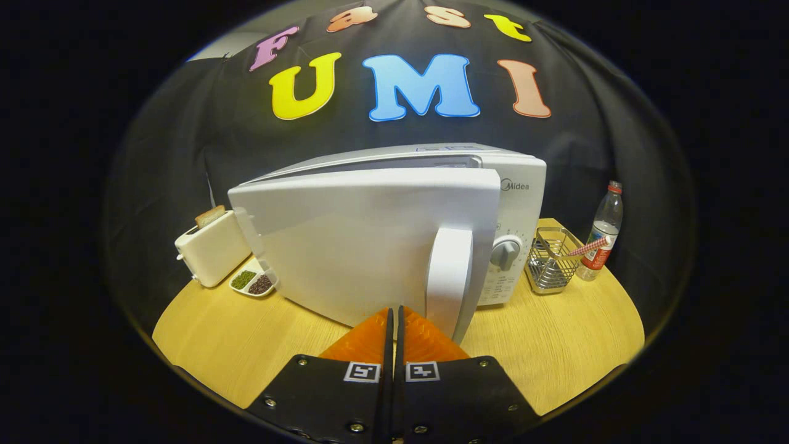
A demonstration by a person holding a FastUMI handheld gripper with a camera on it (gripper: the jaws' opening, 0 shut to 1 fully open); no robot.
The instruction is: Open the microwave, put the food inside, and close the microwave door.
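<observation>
Gripper view: we see the white microwave (431, 203) standing in the middle of the wooden tabletop (555, 345), against the black cloth wall. Its door (363, 246) is partly open, hinged on the left and swung out toward us, so that a gap shows along its top edge and at its right side next to the control panel. The door's upright white handle (449, 277) sits at its right edge, and the grey knob (505, 253) of the panel is just beside it. We cannot see into the cavity, and we cannot tell where the food is.

Our tool (394, 314) has its two fingers pressed together with only a thin slit between them and nothing held. The tips are low in front of the door, just left of the handle's foot; we cannot tell whether they touch the door.

Left of the microwave stands a white toaster (212, 250) with a slice of bread (209, 216) sticking up from it, and beside it a small divided dish (253, 282) with green and dark contents. On the right are a wire basket (551, 259) and, next to it, a clear plastic bottle (603, 233)
</observation>
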